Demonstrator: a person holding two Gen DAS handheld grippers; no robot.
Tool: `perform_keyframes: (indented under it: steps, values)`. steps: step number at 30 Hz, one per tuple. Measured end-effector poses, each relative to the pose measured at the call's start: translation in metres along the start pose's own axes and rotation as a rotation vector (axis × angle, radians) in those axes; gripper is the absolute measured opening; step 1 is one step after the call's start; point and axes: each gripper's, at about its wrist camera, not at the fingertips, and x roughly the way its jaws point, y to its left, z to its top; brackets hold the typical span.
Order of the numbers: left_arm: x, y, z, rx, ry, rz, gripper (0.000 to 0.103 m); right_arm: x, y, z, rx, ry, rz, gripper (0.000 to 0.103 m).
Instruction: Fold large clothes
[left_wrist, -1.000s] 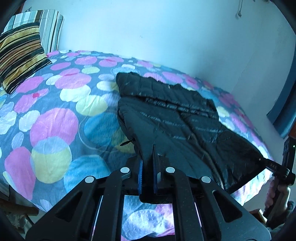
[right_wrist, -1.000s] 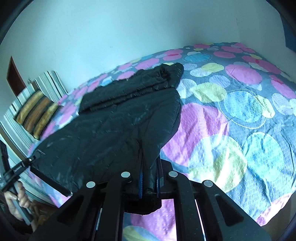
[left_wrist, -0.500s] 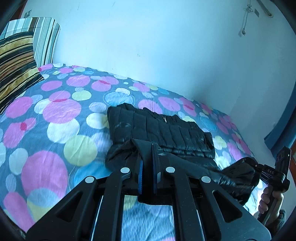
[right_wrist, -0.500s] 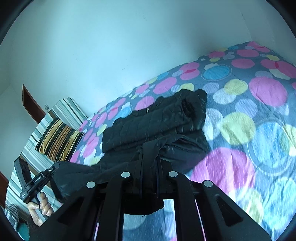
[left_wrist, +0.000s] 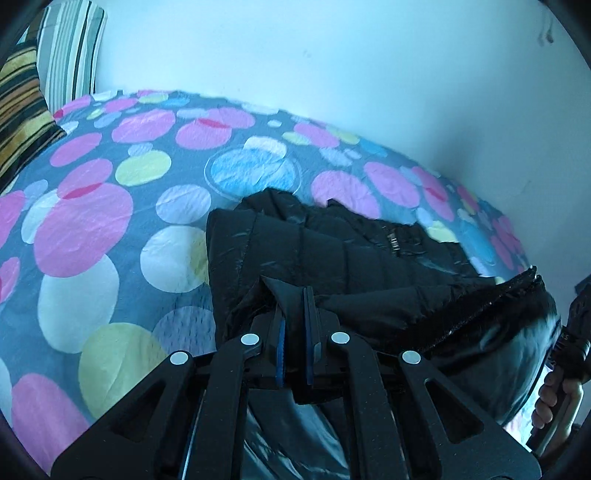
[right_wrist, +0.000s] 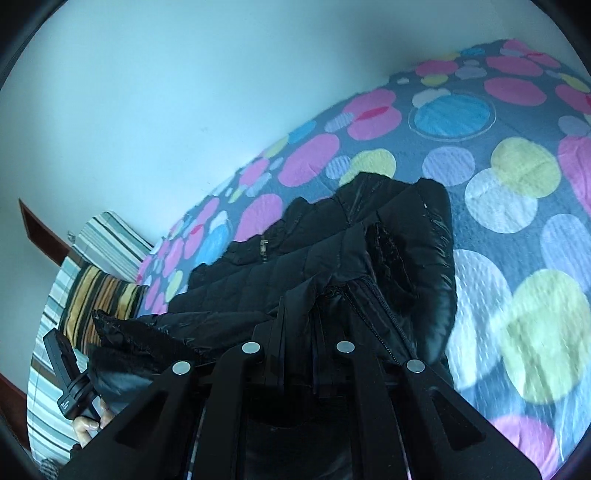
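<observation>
Left tongs (left_wrist: 293, 295) clamped on the black coat (left_wrist: 343, 258). Right tongs (right_wrist: 297, 314) clamped on it too. Rest of the coat just ahead of both tongs, lying on the spotty bed (left_wrist: 92, 221). Striped pillows (right_wrist: 96, 295) far off.

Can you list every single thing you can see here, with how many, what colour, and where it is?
jacket: one, black, puffy, on the bed, near edge lifted by both grippers
bedsheet: one, grey with pink, blue, yellow and white circles, covering the bed
pillows: two, one yellow-and-black striped, one grey-and-white striped, at the bed's head
wall: white, behind the bed
left hand-held gripper: one, black, shut on jacket
right hand-held gripper: one, black, shut on jacket
</observation>
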Motion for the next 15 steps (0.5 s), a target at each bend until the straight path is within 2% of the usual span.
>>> perform_keyframes:
  steps: [3,7,13,15]
  values:
    - [0.03,0.009,-0.004,-0.014,0.046,0.012,0.008,0.031,-0.019,0.006,0.046,0.045,-0.036,0.009]
    - [0.047,0.008,-0.011,0.012,0.053,0.034,0.008,0.064,-0.039,0.001,0.07,0.101,-0.078,0.007]
    - [0.044,0.005,-0.007,0.034,0.042,0.037,0.008,0.068,-0.04,-0.002,0.065,0.101,-0.09,0.007]
    - [0.037,0.005,-0.005,0.037,0.029,0.035,0.012,0.066,-0.04,0.0,0.075,0.103,-0.081,0.008]
